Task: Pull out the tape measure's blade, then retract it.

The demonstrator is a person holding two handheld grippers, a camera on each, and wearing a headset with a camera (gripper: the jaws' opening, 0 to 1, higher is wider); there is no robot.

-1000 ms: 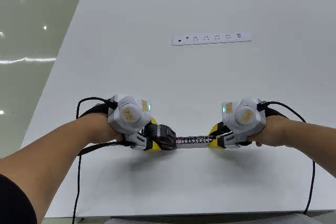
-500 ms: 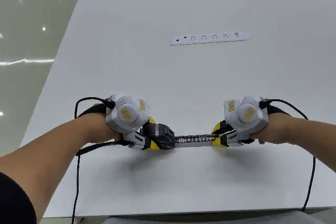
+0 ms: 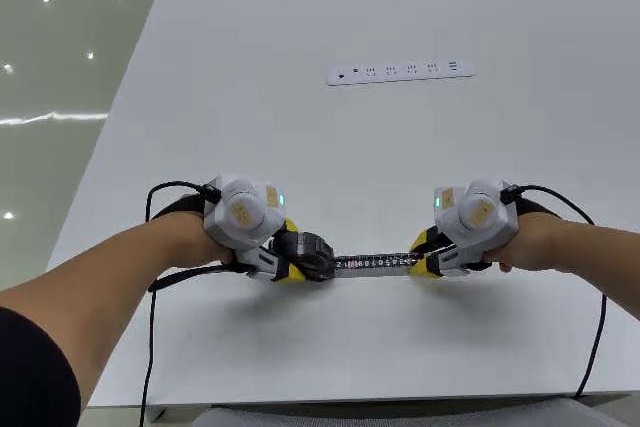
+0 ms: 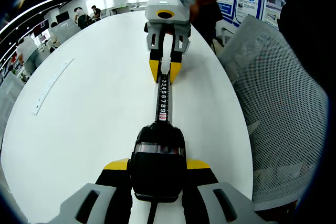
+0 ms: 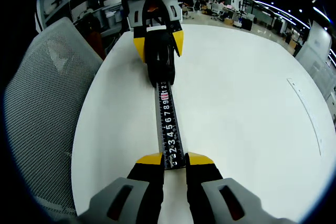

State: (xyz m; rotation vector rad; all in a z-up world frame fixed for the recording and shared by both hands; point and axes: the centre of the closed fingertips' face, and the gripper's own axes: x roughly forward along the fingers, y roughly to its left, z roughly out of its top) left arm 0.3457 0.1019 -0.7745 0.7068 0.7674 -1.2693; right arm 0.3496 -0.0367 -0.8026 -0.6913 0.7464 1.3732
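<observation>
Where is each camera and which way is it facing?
Head view: on the headset, looking down at the table; both forearms show.
Left gripper view: on the left claw, seen at bottom, facing the right claw.
Right gripper view: on the right claw, seen at bottom, facing the left claw.
Gripper views share the tape measure's blade.

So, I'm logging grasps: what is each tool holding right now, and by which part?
The left tool clamps the tape measure's case by its sides; the right tool pinches the blade at its free end.

The right tool hides the tip of the blade.
</observation>
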